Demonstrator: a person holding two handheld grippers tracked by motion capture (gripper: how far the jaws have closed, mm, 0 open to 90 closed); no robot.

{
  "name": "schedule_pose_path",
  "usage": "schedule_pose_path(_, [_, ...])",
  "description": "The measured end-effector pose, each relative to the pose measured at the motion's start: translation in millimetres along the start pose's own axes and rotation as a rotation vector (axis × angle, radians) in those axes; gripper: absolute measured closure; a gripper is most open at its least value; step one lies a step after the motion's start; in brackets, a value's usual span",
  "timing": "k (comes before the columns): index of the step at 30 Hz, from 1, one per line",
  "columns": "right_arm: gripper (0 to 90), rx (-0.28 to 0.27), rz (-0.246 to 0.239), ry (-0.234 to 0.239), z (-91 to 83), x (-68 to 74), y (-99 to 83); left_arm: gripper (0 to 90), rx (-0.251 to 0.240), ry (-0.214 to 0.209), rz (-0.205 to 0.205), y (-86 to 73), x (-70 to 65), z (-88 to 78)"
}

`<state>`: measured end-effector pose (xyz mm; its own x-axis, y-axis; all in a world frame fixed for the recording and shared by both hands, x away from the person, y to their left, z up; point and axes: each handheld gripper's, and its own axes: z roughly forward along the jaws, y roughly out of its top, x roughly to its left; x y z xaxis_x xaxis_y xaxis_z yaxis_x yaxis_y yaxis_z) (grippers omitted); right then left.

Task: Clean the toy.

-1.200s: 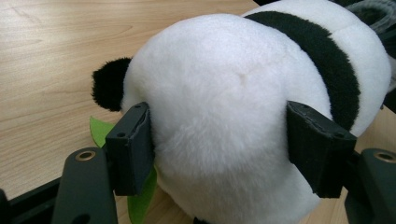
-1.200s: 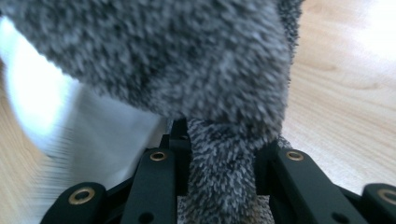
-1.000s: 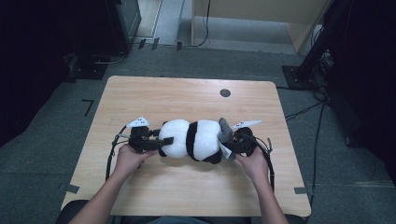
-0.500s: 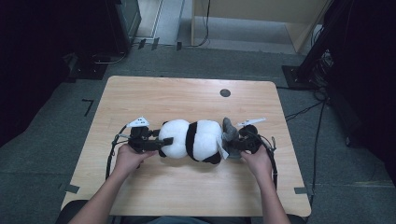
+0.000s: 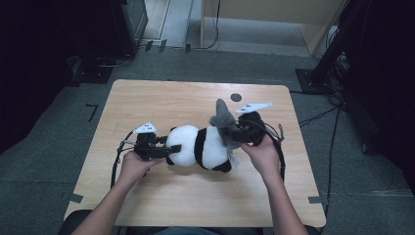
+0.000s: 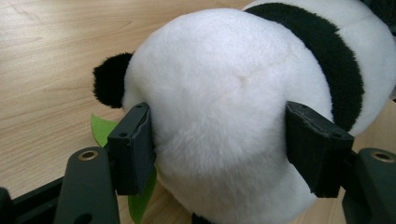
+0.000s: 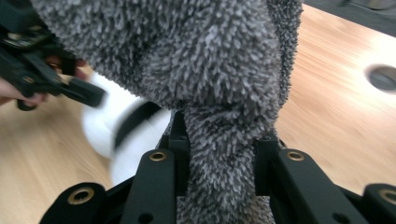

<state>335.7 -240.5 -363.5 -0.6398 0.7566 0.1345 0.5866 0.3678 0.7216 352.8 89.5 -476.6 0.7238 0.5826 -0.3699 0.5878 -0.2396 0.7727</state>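
Plush panda [image 5: 198,149] lies on its side near table's middle, closer to your edge. Grey fuzzy cloth [image 5: 224,123] rises off panda's right end, bunched and pinched tight between jaws of your right gripper [image 5: 241,133]. Your left gripper [image 5: 169,149] clamps panda's white head; pads [image 6: 133,149] dent fur on both flanks. Black ear [image 6: 109,84] and green leaf [image 6: 100,130] sit just beside one pad. Wooden table [image 5: 161,100]: round dark hole [image 5: 236,97] near far edge, well apart from panda.
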Motion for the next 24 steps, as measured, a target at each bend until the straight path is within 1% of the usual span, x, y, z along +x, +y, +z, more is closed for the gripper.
schedule_pose_path(2, [70.3, 0.024, -0.027, 0.012, 10.8, 10.5, 14.2, 30.7, 0.002, 0.001, 0.002, 0.1, -0.2, -0.2])
schedule_pose_path(4, [70.3, 0.044, -0.046, 0.035, 22.9, 19.4, 25.7, 30.7, -0.002, 0.001, -0.001, 0.0, -0.7, 0.0])
schedule_pose_path(6, [70.3, 0.065, -0.066, 0.051, 36.1, 28.0, 35.0, 30.7, -0.001, 0.003, 0.003, 0.0, -0.8, 0.0])
schedule_pose_path(8, [70.1, 0.093, -0.074, 0.060, 50.0, 35.3, 42.4, 30.7, -0.003, 0.004, 0.003, 0.1, -1.0, 0.1])
schedule_pose_path(10, [70.0, 0.119, -0.076, 0.075, 64.1, 42.2, 47.5, 30.7, -0.003, 0.005, 0.005, 0.2, -1.1, 0.0])
schedule_pose_path(12, [69.8, 0.148, -0.083, 0.079, 76.8, 50.8, 50.2, 30.8, -0.003, 0.007, 0.006, 0.1, -1.3, 0.0])
schedule_pose_path(14, [69.5, 0.173, -0.107, 0.086, 87.7, 60.4, 50.4, 30.8, -0.003, 0.007, 0.005, 0.1, -1.6, 0.0])
schedule_pose_path(16, [69.3, 0.203, -0.123, 0.079, 97.0, 67.5, 48.0, 30.9, 0.000, 0.010, 0.005, -0.1, -1.5, 0.0])
schedule_pose_path(18, [69.5, 0.201, -0.127, 0.080, 100.6, 70.5, 44.1, 31.0, 0.002, 0.010, 0.007, -0.3, -1.3, 0.0])
schedule_pose_path(21, [70.6, 0.192, -0.128, 0.087, 97.9, 71.8, 38.0, 31.3, 0.002, 0.013, 0.018, -0.5, -2.1, 0.3])
schedule_pose_path(24, [70.8, 0.184, -0.143, 0.101, 93.5, 72.9, 29.4, 31.6, 0.006, 0.017, 0.019, -0.5, -2.5, 0.6])
